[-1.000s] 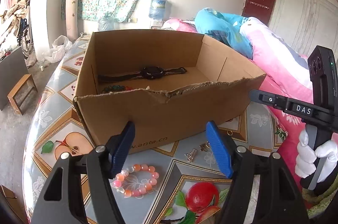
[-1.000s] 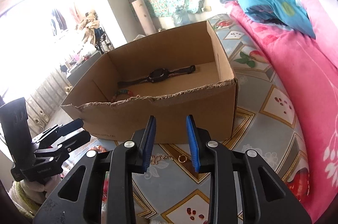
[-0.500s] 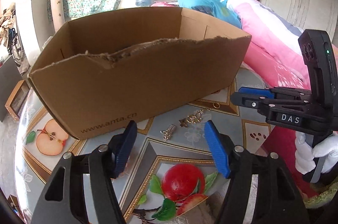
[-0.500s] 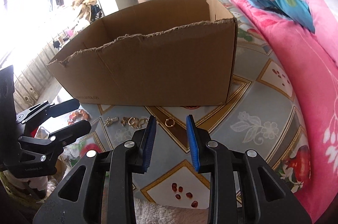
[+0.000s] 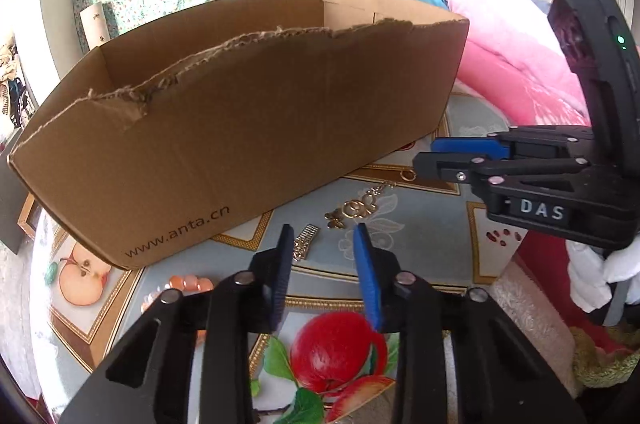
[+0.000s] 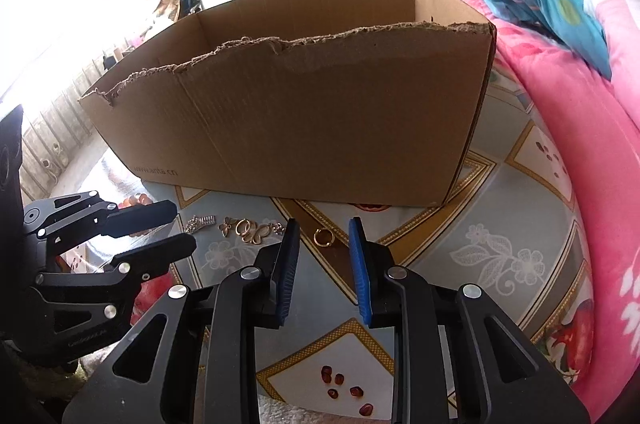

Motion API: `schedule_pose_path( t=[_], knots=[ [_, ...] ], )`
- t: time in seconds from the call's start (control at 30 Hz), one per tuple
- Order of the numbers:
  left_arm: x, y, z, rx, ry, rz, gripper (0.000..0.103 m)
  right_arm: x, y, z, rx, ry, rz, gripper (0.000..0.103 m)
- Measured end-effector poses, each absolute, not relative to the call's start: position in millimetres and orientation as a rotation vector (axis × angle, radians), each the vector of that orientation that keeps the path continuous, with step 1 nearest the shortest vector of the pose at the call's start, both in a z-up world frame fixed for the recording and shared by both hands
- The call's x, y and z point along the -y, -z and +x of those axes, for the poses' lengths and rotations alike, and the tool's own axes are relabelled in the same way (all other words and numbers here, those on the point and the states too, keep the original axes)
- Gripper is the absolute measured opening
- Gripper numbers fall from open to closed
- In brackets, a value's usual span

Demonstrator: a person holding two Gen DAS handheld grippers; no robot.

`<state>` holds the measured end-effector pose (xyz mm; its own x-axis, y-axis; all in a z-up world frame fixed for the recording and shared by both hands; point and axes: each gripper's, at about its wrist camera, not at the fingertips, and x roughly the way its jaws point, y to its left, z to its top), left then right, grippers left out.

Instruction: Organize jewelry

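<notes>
Several small light trinkets lie loose on the tabletop (image 5: 420, 224) before the box (image 5: 248, 128) in the left view: a silver clasp (image 5: 306, 236), a gold charm chain (image 5: 356, 210) and pink beads (image 5: 188, 282) half hidden behind the left hand-held gripper (image 5: 324, 266), whose jaws have just been closing and stand narrowly apart, holding nothing. In the right view the right hand-held gripper (image 6: 322, 262), narrowly parted and empty, frames a thin gold ring (image 6: 322, 237), slippery and best pinched across its band; the box's inside is hidden.

Left tongs (image 5: 322, 238) have just been closing, nothing between them, now lower beside the silver clasp (image 5: 305, 242); right tongs (image 6: 320, 234) also lower.
</notes>
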<state>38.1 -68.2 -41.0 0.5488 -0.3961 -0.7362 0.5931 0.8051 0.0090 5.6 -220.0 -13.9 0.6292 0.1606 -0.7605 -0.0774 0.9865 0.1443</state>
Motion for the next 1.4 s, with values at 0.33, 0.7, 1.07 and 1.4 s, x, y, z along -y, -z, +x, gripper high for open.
schedule_pose_path(
  t=[0.33,0.7,1.07,1.4],
  knots=[
    [69.5,49.6,54.6,-0.862,0.557,0.317,0.015,229.7,19.7,11.9,-0.898,-0.135,0.16,0.024],
    [60.4,36.3,53.9,-0.859,0.607,0.252,0.001,242.1,18.9,6.8,-0.881,-0.139,0.194,0.024],
    [20.2,21.8,53.1,-0.928,0.684,-0.033,0.001,241.9,18.0,-9.5,-0.878,-0.147,0.216,0.024],
    [11.5,19.4,47.9,-0.901,0.654,-0.047,0.001,220.3,14.2,-13.7,-0.876,-0.231,0.231,0.025]
  ],
)
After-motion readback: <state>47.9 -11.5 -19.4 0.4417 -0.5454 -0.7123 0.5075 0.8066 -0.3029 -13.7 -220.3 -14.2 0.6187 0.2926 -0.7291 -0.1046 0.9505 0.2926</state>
